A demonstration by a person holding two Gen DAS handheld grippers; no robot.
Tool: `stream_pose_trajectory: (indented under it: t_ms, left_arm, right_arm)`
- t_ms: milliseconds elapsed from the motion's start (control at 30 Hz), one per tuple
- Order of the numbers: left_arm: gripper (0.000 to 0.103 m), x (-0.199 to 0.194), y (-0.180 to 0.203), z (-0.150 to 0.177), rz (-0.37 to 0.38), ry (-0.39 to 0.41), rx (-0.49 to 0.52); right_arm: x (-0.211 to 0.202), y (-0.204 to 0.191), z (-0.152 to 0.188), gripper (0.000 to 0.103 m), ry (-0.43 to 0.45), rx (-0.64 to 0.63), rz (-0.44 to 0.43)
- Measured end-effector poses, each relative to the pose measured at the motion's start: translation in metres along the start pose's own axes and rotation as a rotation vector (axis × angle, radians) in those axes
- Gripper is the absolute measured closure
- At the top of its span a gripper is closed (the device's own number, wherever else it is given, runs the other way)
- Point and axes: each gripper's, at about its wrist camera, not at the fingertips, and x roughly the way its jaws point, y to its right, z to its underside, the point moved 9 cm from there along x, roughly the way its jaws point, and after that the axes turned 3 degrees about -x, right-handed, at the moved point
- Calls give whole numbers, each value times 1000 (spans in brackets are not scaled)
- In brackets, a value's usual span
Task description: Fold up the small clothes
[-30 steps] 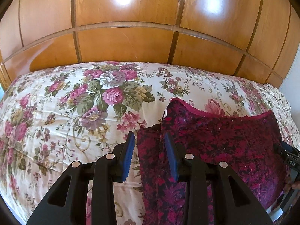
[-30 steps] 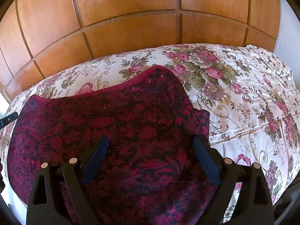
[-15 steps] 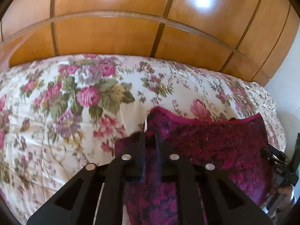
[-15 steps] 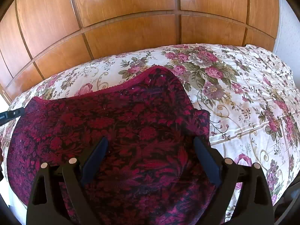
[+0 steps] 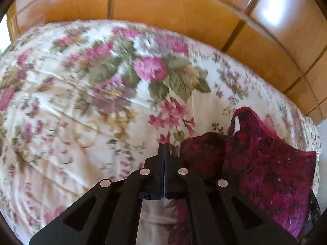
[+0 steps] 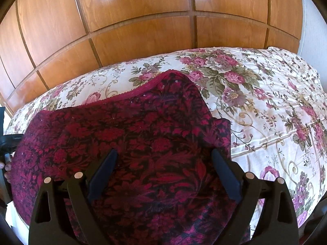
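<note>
Jaws of the left gripper [image 5: 164,146] meet, gripping nothing visible; right gripper [image 6: 163,159] gapes wide over the garment [image 6: 126,134].

Bed with one garment on it

The bed [image 6: 265,106] wears a cream cover printed with pink roses, smooth but for faint creases. A dark red floral garment [image 6: 143,143] lies flat on its near part, pink-trimmed edge toward the wooden panelling [image 6: 143,30] behind the bed.

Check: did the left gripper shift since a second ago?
Yes. The left gripper, shut, has swung left off the crimson garment, tips now over the floral bedspread.
</note>
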Motion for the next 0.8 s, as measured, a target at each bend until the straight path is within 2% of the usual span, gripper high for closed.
stream_pose_trajectory:
  t_ms: [67,133,167,200,267,333,467,567,600,667,800]
  left_arm:
    - [103,-17,-4,-2,0,39,2]
    - [103,-36,-3,-1,48,62,-7]
    - [96,-44,-1,0,68,71,-9]
    - [81,-53,3,3,104,82,-10]
    - [58,-68,13,8,158,101,-6]
    - [57,-76,24,12,169,126,20]
    - [57,-85,53,19,104,193,148]
    - [58,-68,61,26,33,157,206]
    - [62,-62,59,29,16,143,205]
    - [62,-46,55,33,-7,108,183]
    - [62,-49,50,34,-11,124,158]
  right_arm:
    - [1,-1,0,9,0,1,5]
    - [1,-2,0,9,-3,2,12]
    - [1,-2,0,9,-3,2,14]
    - [1,-2,0,9,-6,1,16]
    - [-1,-2,-2,9,-12,-2,18]
    - [-5,-3,-5,9,-11,-5,17]
    - [-11,-5,-18,9,9,-49,32]
    - [2,4,-23,9,-29,-70,91]
    - [13,11,-22,10,-65,-58,101]
    - [29,25,-18,10,-108,11,67]
    - [43,47,-14,8,-131,177,-18]
